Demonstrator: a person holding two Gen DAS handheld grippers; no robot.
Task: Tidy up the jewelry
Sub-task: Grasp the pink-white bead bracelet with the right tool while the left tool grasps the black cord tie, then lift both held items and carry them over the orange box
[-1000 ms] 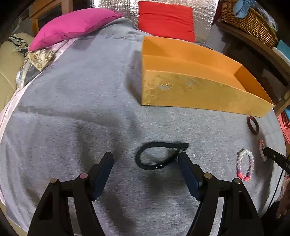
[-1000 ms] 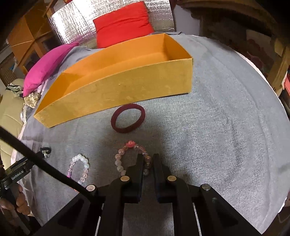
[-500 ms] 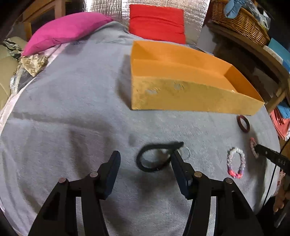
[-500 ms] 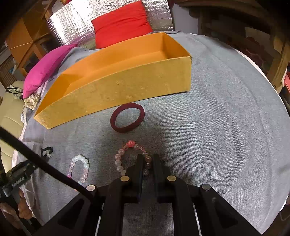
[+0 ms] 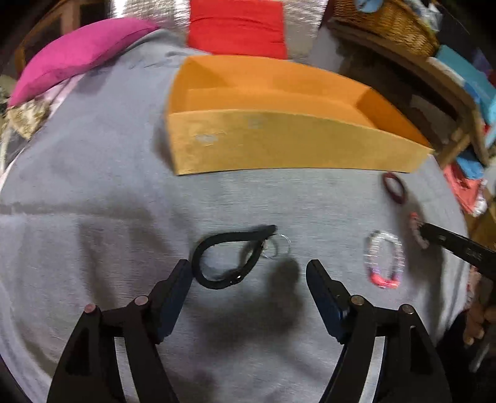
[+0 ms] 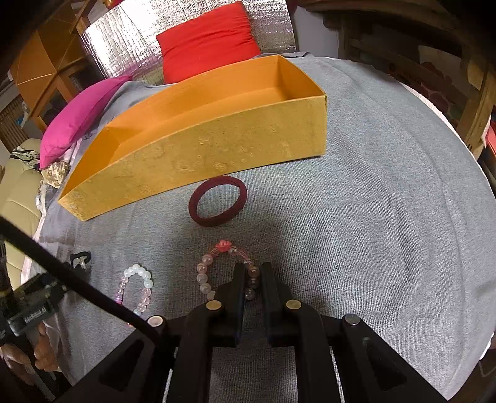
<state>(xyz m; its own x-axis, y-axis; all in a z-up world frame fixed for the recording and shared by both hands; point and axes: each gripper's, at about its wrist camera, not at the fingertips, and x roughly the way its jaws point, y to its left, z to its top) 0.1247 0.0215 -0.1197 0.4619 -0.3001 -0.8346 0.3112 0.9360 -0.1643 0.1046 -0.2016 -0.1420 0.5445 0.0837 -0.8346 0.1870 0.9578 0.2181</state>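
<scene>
A black cord bracelet (image 5: 229, 257) with a small metal ring lies on the grey cloth. My left gripper (image 5: 249, 269) is open, its jaws on either side of the cord's near end. My right gripper (image 6: 251, 280) is shut on the right side of a pink bead bracelet with a rose charm (image 6: 221, 263), which still rests on the cloth. A white-and-pink bead bracelet (image 6: 136, 288) lies to its left and shows in the left wrist view (image 5: 384, 260). A maroon bangle (image 6: 218, 200) lies in front of the empty orange box (image 6: 217, 145).
The grey cloth (image 6: 372, 201) covers a round table. A magenta cushion (image 5: 77, 52) and a red cushion (image 5: 235, 28) lie behind the box. A wicker basket (image 5: 387, 24) sits on a shelf at the right.
My left gripper has shifted left, so the black cord now lies between its open jaws instead of by the right finger. My right gripper has stayed shut on the pink bead bracelet.
</scene>
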